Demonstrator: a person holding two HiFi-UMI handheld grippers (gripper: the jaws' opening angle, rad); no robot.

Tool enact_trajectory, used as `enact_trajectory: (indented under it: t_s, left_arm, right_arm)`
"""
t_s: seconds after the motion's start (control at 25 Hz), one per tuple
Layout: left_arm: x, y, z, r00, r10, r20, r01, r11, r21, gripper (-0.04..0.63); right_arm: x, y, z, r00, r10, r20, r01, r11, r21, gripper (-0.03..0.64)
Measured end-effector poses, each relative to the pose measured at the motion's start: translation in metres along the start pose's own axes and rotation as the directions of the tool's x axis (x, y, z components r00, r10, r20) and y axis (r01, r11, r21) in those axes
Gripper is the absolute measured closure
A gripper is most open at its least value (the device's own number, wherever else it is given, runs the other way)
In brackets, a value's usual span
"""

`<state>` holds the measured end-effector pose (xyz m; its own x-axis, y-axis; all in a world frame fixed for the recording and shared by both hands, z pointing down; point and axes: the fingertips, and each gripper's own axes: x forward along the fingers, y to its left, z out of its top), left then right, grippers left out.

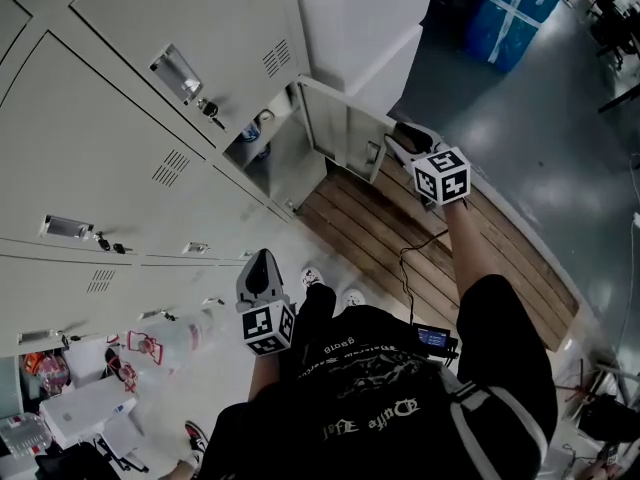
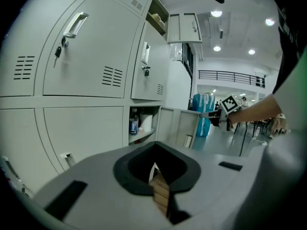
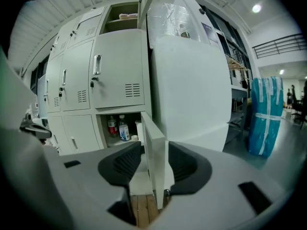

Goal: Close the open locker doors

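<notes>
While the low locker door [image 3: 156, 143] stands ajar at the bank's end, the right gripper's [image 3: 154, 166] wide-open jaws straddle its free edge unpinched. It looks like thin, stiff metal that swings lightly, best pushed near that edge. The left gripper [image 2: 156, 178] is closed and empty.

**Floor, platform and locker shelf: holdings**

Grey floor [image 1: 540, 138]: glossy; one blue wrapped bundle [image 1: 520, 8] upright. Pale stretch at lower left holds a clear plastic bottle [image 1: 185, 336] on its side.
Wooden slat platform [image 1: 400, 248]: lies on the floor.
Shelf [image 2: 140, 135] in the open locker [image 1: 270, 153]: two bottles [image 3: 123, 128] upright, white roll [image 2: 146, 122] beside them.
</notes>
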<state>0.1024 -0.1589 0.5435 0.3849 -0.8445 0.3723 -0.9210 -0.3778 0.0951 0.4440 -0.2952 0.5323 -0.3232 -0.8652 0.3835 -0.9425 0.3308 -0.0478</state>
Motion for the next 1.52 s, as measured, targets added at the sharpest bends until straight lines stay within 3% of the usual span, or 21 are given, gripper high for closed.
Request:
enact_trajectory:
  t_s: [0.32,0.4,0.76,1.12,1.28,1.52]
  left_arm:
    - [-0.005,0.01,-0.004,0.999,0.036,-0.008,-0.036,0.999,-0.007,0.589]
    - [-0.007,0.012,-0.006,0.999,0.046,-0.008,-0.046,0.999,-0.01,0.588]
    - [-0.012,0.005,-0.003,0.999,0.039,0.013,-0.039,0.999,-0.01,0.588]
    - [-0.012,-0.018,0.001,0.999,0.005,0.04,-0.005,1.0,0.005,0.588]
    - [-0.018,-0.02,-0.004,0.999,0.022,0.035,-0.021,1.0,-0.005,0.589]
    - [-0.032,-0.017,-0.01,0.997,0.066,0.035,-0.065,0.998,-0.022,0.589]
  right_arm:
    - [0.01,0.002,0.006,1.0,0.017,-0.006,-0.017,0.999,-0.043,0.461]
    - [0.008,0.004,0.005,1.0,0.016,-0.008,-0.016,0.998,-0.062,0.52]
    - [0.004,0.034,0.001,0.998,0.058,-0.034,-0.062,0.99,-0.128,0.526]
    - [0.002,0.069,-0.001,0.997,0.083,0.001,-0.082,0.991,-0.11,0.528]
    - [0.003,0.08,-0.002,0.997,0.071,-0.001,-0.07,0.985,-0.158,0.523]
    - [0.002,0.092,-0.001,0.996,0.084,0.013,-0.081,0.986,-0.143,0.525]
